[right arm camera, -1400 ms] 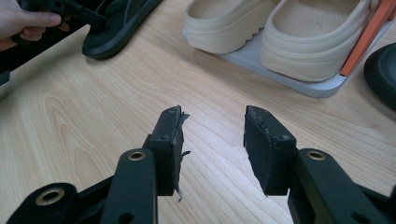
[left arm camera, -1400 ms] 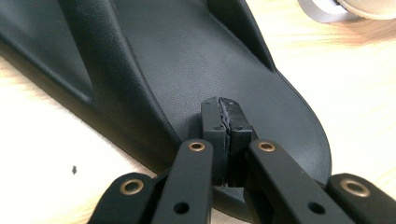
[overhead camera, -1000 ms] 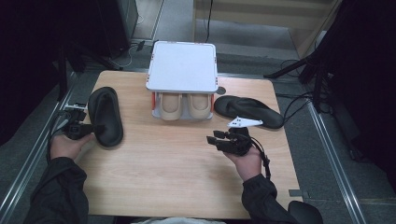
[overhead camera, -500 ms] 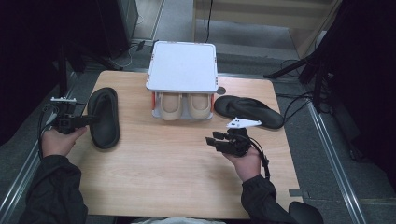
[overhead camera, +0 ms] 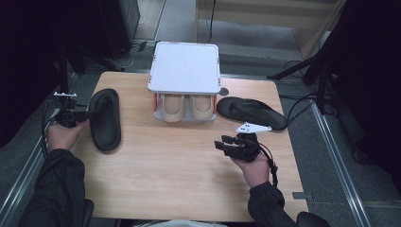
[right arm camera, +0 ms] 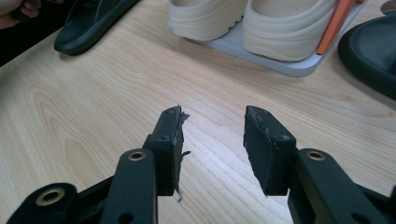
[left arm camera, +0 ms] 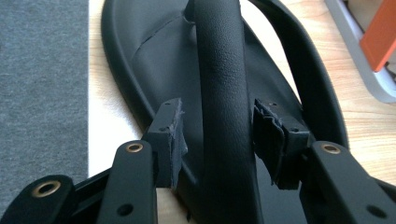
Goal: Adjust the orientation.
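Your left gripper (left arm camera: 219,135) sits at the table's (overhead camera: 189,175) left edge, its jaws just opened, the strap between the pads, untouched. The black sandal (overhead camera: 105,118) lies flat there: matte, grained rubber, oval sole. Your right gripper (right arm camera: 212,140) hovers open over bare wood.

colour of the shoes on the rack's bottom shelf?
Cream/beige pair of shoes; clearest in the right gripper view.
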`<control>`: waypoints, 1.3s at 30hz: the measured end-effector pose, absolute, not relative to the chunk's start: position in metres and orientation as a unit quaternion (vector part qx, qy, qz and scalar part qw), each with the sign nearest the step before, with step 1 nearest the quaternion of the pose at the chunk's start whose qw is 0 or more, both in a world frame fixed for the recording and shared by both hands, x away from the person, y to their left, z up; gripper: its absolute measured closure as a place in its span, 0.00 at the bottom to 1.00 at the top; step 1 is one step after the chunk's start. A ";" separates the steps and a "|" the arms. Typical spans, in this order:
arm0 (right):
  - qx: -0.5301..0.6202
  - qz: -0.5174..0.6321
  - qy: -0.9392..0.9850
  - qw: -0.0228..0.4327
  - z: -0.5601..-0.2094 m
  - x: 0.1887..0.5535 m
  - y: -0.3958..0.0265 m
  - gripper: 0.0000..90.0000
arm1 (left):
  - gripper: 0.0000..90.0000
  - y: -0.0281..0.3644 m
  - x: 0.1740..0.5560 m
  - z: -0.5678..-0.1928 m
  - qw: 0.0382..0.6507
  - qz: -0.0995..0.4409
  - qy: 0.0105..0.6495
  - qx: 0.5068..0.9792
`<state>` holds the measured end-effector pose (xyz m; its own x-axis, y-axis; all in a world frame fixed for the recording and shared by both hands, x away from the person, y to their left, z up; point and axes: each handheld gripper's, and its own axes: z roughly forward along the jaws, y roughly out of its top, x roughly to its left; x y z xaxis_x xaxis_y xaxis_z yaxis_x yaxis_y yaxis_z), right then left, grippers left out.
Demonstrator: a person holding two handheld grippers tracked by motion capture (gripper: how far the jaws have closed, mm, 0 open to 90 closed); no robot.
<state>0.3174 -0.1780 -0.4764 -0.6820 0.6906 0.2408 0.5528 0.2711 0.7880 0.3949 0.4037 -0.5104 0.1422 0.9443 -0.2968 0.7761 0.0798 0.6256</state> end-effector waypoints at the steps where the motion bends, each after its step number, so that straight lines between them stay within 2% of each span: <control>1: 0.393 0.459 0.793 0.076 -0.476 0.317 -0.179 0.65 | 0.59 0.402 0.397 -0.511 0.350 0.119 0.643 0.671; 8: 0.402 0.458 0.789 0.080 -0.477 0.313 -0.185 0.65 | 0.60 0.396 0.408 -0.518 0.353 0.119 0.639 0.673; 18: 0.406 0.456 0.788 0.084 -0.478 0.312 -0.187 0.65 | 0.75 0.395 0.410 -0.519 0.347 0.127 0.639 0.675; 39: 0.408 0.457 0.786 0.083 -0.478 0.313 -0.188 0.65 | 0.78 0.385 0.414 -0.516 0.349 0.095 0.633 0.685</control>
<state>0.3133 -0.1880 -0.4779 -0.6536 0.7167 0.2432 0.5658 0.2493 0.7859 0.4140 0.3846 -0.5160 0.1814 0.9325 -0.3123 0.8000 0.0447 0.5983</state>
